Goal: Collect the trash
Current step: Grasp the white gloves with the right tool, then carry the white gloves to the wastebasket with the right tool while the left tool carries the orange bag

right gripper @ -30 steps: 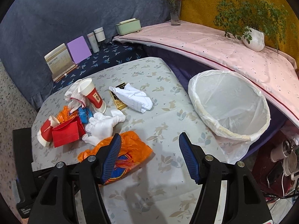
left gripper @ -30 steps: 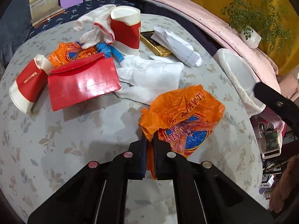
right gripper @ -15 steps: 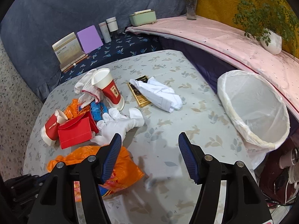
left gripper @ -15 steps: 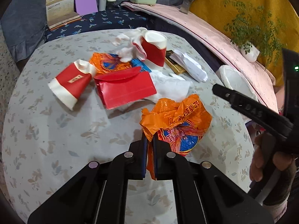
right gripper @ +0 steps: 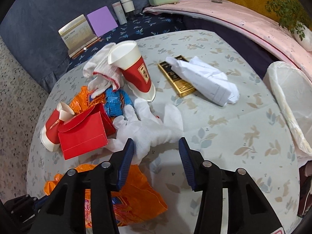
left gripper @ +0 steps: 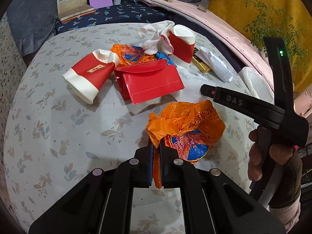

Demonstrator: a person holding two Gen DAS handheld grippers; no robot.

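— Left claw (left gripper: 155, 167)?
— Clenched on a twist of the orange plastic bag (left gripper: 187, 128), which trails forward from its tips.
— Right claw (right gripper: 157, 161)?
— Spread wide, gripping nothing, with the white glove (right gripper: 154, 124) lying just ahead between its fingers on the desk (right gripper: 224, 140).
— Farther off?
— A red box (right gripper: 83, 136), paper cups, and the lined bin (right gripper: 292, 97) at the right edge.

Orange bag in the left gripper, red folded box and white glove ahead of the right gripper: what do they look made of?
Orange bag: thin printed plastic film, judging by its crinkles and sheen, pinched in the left gripper. Red folded box: glossy coated card, probably, with crisp creases. White glove: soft knit fabric, likely cotton, with a matte weave; the open right gripper hovers over it.
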